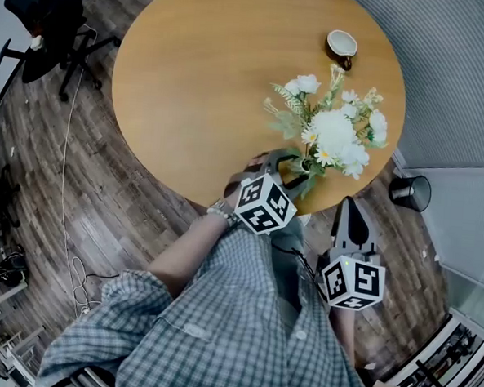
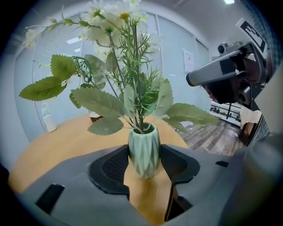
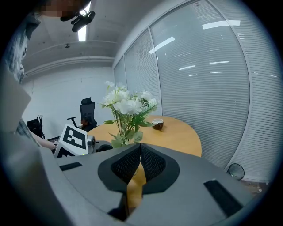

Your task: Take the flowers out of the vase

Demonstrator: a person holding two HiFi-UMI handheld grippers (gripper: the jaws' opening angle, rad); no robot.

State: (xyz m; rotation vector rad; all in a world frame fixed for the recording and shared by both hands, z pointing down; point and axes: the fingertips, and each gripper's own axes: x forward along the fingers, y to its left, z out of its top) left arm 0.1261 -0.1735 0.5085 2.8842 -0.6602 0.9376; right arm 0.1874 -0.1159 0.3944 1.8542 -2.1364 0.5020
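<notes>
Wood-plank flooring and an office chair [image 1: 48, 21] lay well to the left of the vase [image 2: 143, 152]. The vase stood on the near right part of a round wooden table [image 1: 192, 79], close to the edge.

The left gripper [image 1: 283, 165] was clamped on the vase, one ribbed pad pressed to each side of its faceted green body, low on the belly. The vase was upright on the tabletop.

The flowers [image 1: 336, 133] were in the vase, their stems bunched in its mouth. White blooms and broad leaves fanned out above it and off to its right.

To my eye the bunch would be light. The stems looked thin and springy, and the heads and leaves looked soft and easily crushed. I judged the best place to grip was the gathered stems just above the vase's rim, not the blooms. The vase looked small and smooth, and I thought it might lift with the stems unless held down.

A cup [image 1: 342, 44] sat beyond the vase, at the table's far edge.

The right gripper [image 3: 140, 161] hung off the table, right of the vase and nearer the person. Its jaws were pressed together on nothing. It was apart from the stems and aimed toward them.

A dark bin [image 1: 411, 192] stood on the floor farther right of the vase.
</notes>
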